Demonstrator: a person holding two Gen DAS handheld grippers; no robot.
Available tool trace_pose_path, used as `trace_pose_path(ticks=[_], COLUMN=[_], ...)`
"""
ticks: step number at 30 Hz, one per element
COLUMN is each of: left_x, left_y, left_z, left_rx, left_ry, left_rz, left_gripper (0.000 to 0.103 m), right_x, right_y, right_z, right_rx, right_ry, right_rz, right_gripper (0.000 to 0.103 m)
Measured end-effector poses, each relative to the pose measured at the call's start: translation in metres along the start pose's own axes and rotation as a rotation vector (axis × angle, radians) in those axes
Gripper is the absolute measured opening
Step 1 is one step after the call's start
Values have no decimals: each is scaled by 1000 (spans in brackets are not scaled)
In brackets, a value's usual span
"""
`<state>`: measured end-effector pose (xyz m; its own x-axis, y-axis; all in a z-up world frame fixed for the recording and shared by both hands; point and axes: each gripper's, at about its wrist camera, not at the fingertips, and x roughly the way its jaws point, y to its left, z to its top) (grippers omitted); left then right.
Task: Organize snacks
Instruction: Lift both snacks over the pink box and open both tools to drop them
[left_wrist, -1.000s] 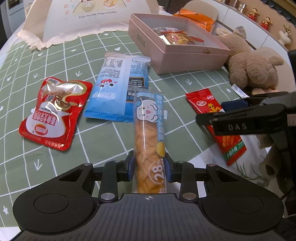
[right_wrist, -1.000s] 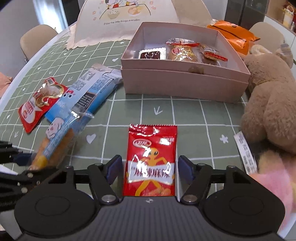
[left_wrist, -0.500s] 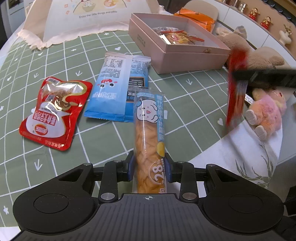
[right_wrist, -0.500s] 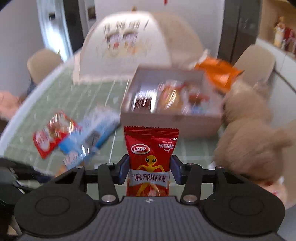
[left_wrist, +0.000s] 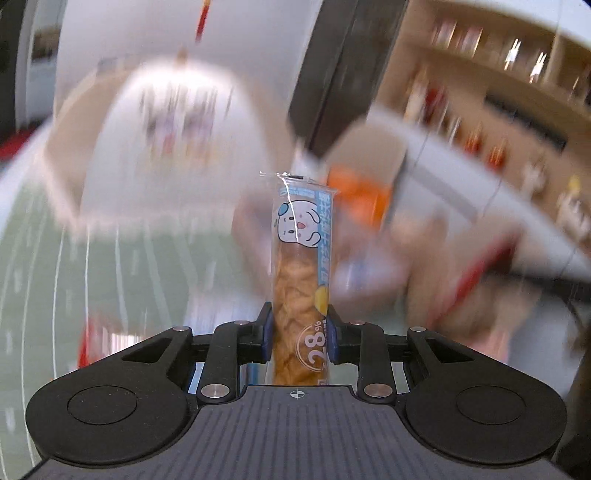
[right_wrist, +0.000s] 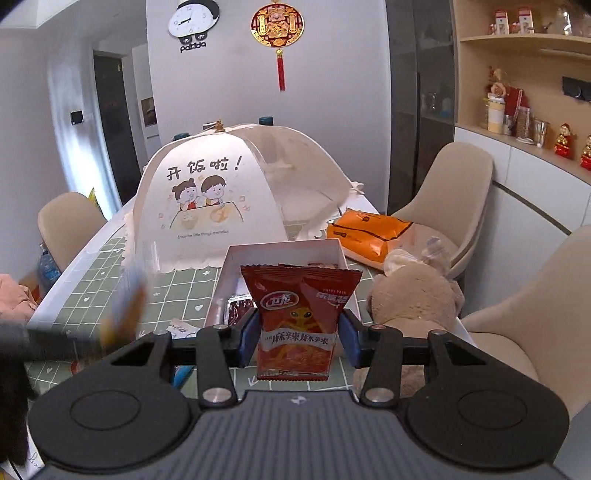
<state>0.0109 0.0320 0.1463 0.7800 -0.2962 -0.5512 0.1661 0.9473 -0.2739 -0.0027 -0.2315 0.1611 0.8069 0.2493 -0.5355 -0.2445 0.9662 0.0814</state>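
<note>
Snacks both light, crinkly, crushable: left gripper (left_wrist: 297, 334) jaws closing on the low end of the twist stick (left_wrist: 300, 280), right gripper (right_wrist: 298, 341) pinching the red packet (right_wrist: 300, 321) mid-body, both aloft before the box (right_wrist: 282, 254); film looks slippery, so low firm grips suit.

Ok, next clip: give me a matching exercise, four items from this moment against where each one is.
Items:
1. red snack packet
2. long clear twist-snack packet
3. orange bag
4. plush toy

Places:
A. flat on the table behind the box
B. between the fingers of the left gripper
C. between the fingers of the right gripper
D. right of the pink box

Pairs: 1-C, 2-B, 3-A, 4-D
</note>
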Motion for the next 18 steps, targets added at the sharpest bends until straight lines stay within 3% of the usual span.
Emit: trace_pose_path(ticks=[5, 6, 9, 12, 15, 18], left_x=[25, 38, 88, 110, 100, 78], left_y=[-23, -25, -23, -13, 5, 30], left_z=[84, 96, 118, 115, 99, 65], left_rx=[31, 9, -71, -132, -171, -205], left_ry=[-170, -177, -92, -93, -83, -9], left_rz=[-63, -84, -110, -102, -137, -156], left_gripper=[32, 32, 33, 33, 33, 33], right_x=[2, 1, -4, -8, -12, -11], right_y=[-1, -1, -2, -9, -23, -36], right_z=[-4, -5, -5, -6, -9, -8], right_rx=[16, 16, 0, 2, 40, 73], right_ry=[18, 19, 13, 11, 20, 27], right_rz=[-8, -10, -26, -53, -85, -102], right_gripper=[46, 46, 46, 46, 46, 46])
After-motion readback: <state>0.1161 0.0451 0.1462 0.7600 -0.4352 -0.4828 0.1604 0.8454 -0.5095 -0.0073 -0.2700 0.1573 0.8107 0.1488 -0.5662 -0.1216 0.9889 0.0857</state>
